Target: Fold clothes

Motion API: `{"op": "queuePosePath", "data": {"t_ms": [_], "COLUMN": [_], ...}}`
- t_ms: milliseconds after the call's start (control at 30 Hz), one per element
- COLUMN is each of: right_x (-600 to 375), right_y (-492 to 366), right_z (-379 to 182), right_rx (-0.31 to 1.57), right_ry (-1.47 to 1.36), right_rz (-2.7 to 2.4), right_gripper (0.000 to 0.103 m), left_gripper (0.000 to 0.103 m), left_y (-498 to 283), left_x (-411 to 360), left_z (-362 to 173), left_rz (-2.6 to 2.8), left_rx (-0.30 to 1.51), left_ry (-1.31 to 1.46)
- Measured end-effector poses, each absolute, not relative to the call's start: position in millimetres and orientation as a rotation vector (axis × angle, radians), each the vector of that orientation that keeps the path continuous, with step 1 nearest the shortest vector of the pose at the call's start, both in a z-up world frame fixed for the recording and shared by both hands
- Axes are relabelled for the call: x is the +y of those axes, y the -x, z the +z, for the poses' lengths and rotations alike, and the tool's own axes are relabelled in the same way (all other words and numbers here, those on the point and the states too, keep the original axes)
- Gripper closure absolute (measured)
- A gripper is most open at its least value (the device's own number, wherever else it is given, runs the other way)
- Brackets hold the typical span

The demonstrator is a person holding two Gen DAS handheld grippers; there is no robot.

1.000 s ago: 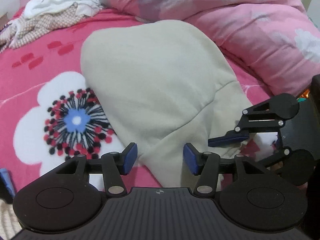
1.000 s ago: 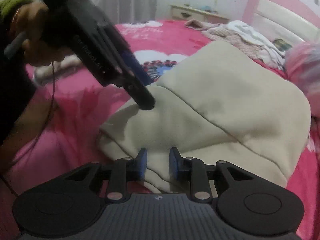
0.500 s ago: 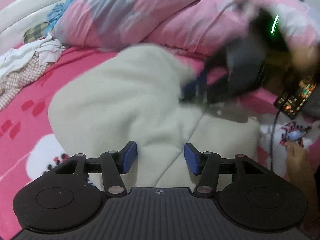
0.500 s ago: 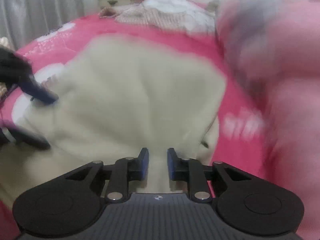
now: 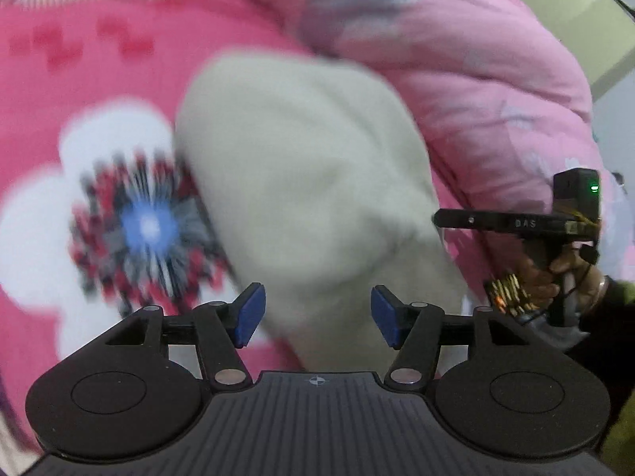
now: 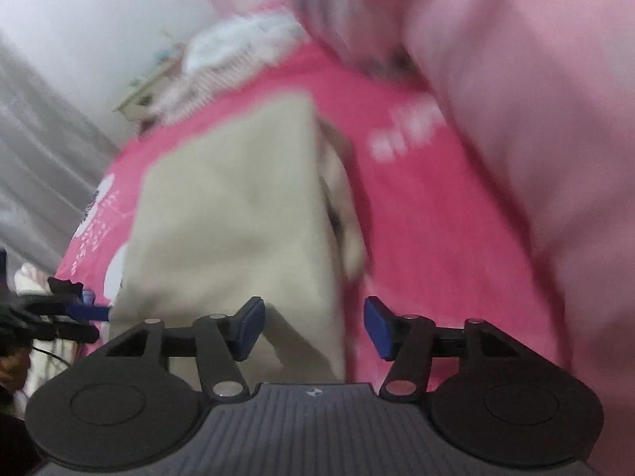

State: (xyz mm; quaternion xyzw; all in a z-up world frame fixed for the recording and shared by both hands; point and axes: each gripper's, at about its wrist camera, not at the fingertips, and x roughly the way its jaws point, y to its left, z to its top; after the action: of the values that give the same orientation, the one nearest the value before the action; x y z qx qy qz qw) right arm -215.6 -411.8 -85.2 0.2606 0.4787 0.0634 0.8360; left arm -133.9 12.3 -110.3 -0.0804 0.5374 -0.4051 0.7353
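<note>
A folded cream garment [image 5: 309, 190] lies on the pink flowered bedsheet [image 5: 79, 79]. My left gripper [image 5: 317, 315] hovers at its near end; its jaws are opening and the blue pads stand clear of the cloth. In the right wrist view the cream garment [image 6: 230, 218] has its near corner below my right gripper [image 6: 313, 325], whose jaws are opening with no pad pressing on it. The right gripper [image 5: 440, 219], held by a hand, shows side-on beside the garment's right edge. The left gripper [image 6: 93, 321] shows at the garment's far left corner. Both views are blurred.
A bulky pink duvet [image 5: 476, 79] is heaped along the garment's right side, also the pink duvet [image 6: 516, 119]. A pile of loose clothes [image 6: 238, 47] lies at the head of the bed, with a small nightstand [image 6: 139, 95] and a grey curtain [image 6: 31, 139] behind.
My right gripper's jaws, nearly shut over the garment's edge before, now stand wide apart, and its view has rolled. The left jaws have widened slightly and its view has swung left to the flower print.
</note>
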Motion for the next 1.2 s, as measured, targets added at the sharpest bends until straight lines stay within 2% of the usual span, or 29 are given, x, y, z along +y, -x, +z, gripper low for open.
{"op": "queuePosePath", "data": {"t_ms": [33,133,267,400,433,467,533,600,700,867,967,1033,1067,1133,1200], "right_x": [-416,-421,-418,-414,-415,-416,-417,-413,-405,-379,-364,-358,-360,-369,-385], "right_y": [219,228,233,232,233,233,234,238,240,248,250,252,255,260,266], "right_z": [-94,-106,-114,-122,-122,-123,-124,-125,-122,-103,-109,-117,-116,-102,-76], "right_rx": [1.039,1.053,1.093,1.094,1.090,1.085,1.076,1.068,1.072,1.088,1.159,1.246,1.260,1.227,1.132], "right_ry": [-0.626,-0.791,-0.850,-0.857,-0.880,-0.902,-0.945,-0.980,-0.978,-0.944,-0.858,-0.740,-0.718,-0.676,-0.601], "right_rz": [0.138,0.158,0.212,0.250,0.257,0.263,0.275,0.281,0.312,0.451,0.485,0.434,0.432,0.420,0.370], "right_gripper": [0.042,0.040,0.040,0.039,0.043,0.048,0.065,0.072,0.075,0.076,0.076,0.069,0.069,0.068,0.062], "left_gripper": [0.042,0.029,0.030,0.029,0.030,0.036,0.038,0.040,0.042,0.042,0.039,0.039,0.039,0.039,0.039], "left_y": [135,137,139,149,149,149,150,151,148,142,140,139,138,135,133], "left_x": [10,7,5,-3,-5,-7,-10,-7,4,36,48,47,47,47,48], "left_z": [-118,-135,-149,-155,-156,-156,-152,-148,-141,-119,-122,-127,-123,-112,-93], "left_rz": [-0.900,-0.904,-0.922,-0.924,-0.918,-0.916,-0.916,-0.921,-0.935,-0.967,-0.928,-0.883,-0.885,-0.890,-0.896], "left_rx": [1.204,1.235,1.322,1.333,1.334,1.336,1.320,1.310,1.316,1.292,1.332,1.377,1.370,1.348,1.281], "left_ry": [0.191,0.297,0.390,0.373,0.379,0.395,0.389,0.396,0.452,0.464,0.405,0.308,0.289,0.254,0.210]}}
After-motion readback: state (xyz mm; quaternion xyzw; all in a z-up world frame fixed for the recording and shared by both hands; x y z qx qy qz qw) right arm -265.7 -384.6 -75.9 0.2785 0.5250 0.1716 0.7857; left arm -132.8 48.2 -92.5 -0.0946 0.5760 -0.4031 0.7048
